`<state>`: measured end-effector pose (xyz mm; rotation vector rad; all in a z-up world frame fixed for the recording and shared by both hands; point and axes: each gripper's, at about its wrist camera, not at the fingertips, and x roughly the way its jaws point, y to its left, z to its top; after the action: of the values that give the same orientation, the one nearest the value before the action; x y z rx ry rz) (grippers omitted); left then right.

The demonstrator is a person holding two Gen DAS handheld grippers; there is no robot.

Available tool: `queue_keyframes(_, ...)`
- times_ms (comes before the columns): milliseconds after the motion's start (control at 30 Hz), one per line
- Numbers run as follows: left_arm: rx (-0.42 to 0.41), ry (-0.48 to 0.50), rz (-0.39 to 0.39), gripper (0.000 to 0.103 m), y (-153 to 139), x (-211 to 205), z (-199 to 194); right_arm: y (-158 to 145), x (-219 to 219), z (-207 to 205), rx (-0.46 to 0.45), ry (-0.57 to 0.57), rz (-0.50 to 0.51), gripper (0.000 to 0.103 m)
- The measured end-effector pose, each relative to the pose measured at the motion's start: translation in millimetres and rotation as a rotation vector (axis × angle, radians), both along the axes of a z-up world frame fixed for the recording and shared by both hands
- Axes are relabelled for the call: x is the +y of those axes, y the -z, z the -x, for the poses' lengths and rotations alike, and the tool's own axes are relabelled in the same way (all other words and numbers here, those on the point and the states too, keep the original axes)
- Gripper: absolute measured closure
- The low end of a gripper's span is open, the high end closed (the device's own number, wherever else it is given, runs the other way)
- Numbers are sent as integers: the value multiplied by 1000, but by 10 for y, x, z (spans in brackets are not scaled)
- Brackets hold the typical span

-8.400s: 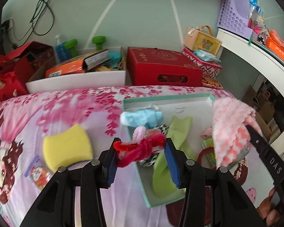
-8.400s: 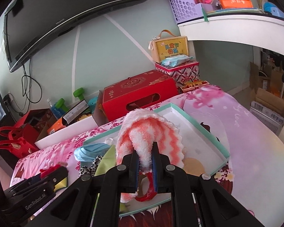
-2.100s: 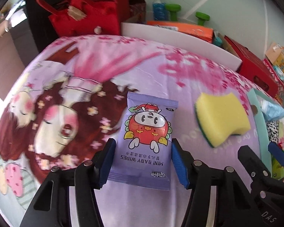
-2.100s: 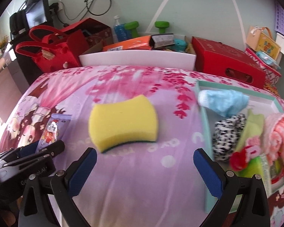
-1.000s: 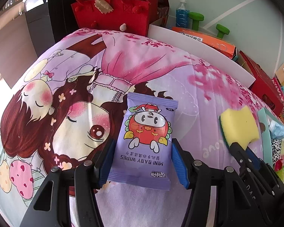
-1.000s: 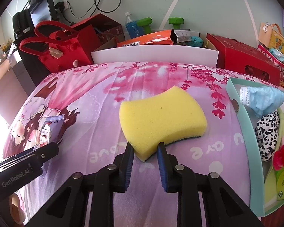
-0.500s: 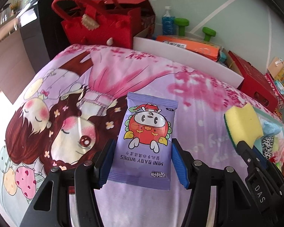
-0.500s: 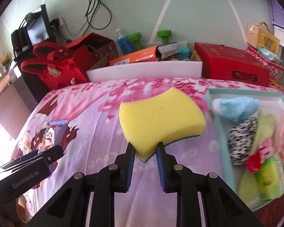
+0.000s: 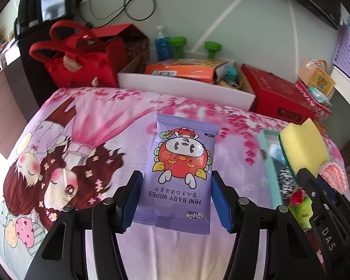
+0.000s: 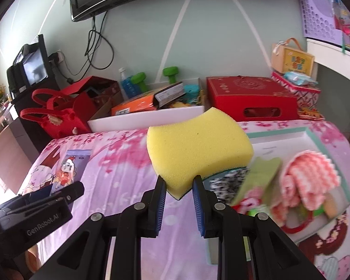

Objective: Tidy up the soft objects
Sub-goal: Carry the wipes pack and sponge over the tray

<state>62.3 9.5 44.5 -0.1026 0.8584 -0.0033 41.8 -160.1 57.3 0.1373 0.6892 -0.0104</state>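
In the left wrist view the left tongs [image 9: 176, 198] sit at the bottom centre of the frame, angled downward over the pink cartoon-print bedspread [image 9: 81, 144], and are clenched on a purple pack of baby wipes [image 9: 183, 170]: the blue pads press both long edges of the pack, which stands up out of them toward the middle of the frame, its printed text upside down to the camera and its whole length lifted clear of the cloth. In the right wrist view the right tongs [image 10: 179, 200], also tilted downward at bottom centre, pinch one corner of a yellow sponge [image 10: 198, 149] with a dark green underside; the sponge fills the centre of that frame, raised off the bedspread, with its far side in front of the teal-rimmed white tray [image 10: 315, 137]. The tray lies at the right of the frame and holds a pink and white fluffy cloth [image 10: 310, 177], a light green cloth [image 10: 261, 175] and a black and white spotted piece [image 10: 228, 184], somewhat blurred. The left tongs appear at the lower left of the right wrist view, the wipes pack rising above them, well apart from the sponge. Along the top of both frames a red bag [image 9: 81, 63], a white bin [image 9: 186, 86] and a red box [image 9: 275, 93] stand beyond the bedspread's far edge.
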Motion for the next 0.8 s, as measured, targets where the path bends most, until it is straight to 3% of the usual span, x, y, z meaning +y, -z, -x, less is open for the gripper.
queue_keyframes(233, -25, 59, -14, 43, -124, -391, 47, -69, -365, 131, -8, 56, 8, 78)
queue_keyframes(800, -45, 245, 6, 43, -113, -1305, 75, -92, -1183, 381, -22, 193, 10, 78)
